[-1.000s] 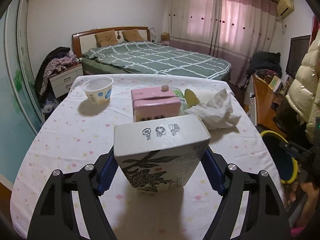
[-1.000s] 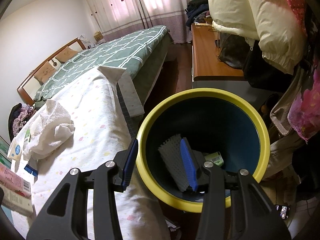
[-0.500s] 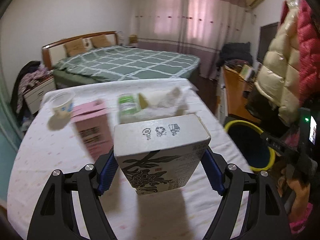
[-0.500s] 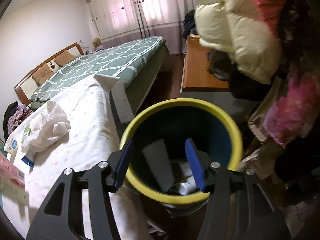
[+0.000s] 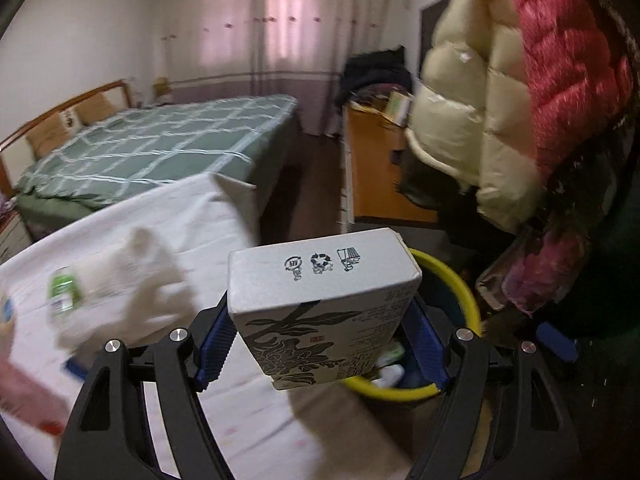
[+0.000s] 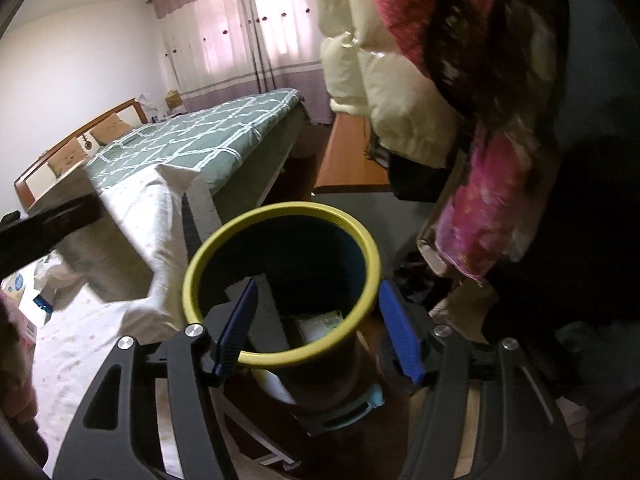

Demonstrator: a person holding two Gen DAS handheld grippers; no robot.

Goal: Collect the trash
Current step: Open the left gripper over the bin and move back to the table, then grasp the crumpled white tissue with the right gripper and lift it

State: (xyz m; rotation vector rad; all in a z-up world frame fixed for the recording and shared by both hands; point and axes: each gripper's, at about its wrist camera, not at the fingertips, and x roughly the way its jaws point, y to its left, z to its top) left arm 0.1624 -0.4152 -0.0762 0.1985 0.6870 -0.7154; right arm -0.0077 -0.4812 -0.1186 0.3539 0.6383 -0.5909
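Note:
My left gripper is shut on a grey carton with a black flower print and holds it in the air at the table's right edge, in front of the yellow-rimmed bin. The carton and left gripper show blurred at the left of the right wrist view. My right gripper is open and empty, its blue pads either side of the bin's near rim. Trash lies inside the bin.
A crumpled white tissue, a green-capped bottle and a pink carton lie on the white tablecloth. A bed, a wooden desk and hanging padded jackets surround the bin.
My left gripper has swung right with the carton, from over the table's middle to its right edge by the bin. My right gripper has opened wider and pulled back from the bin's rim.

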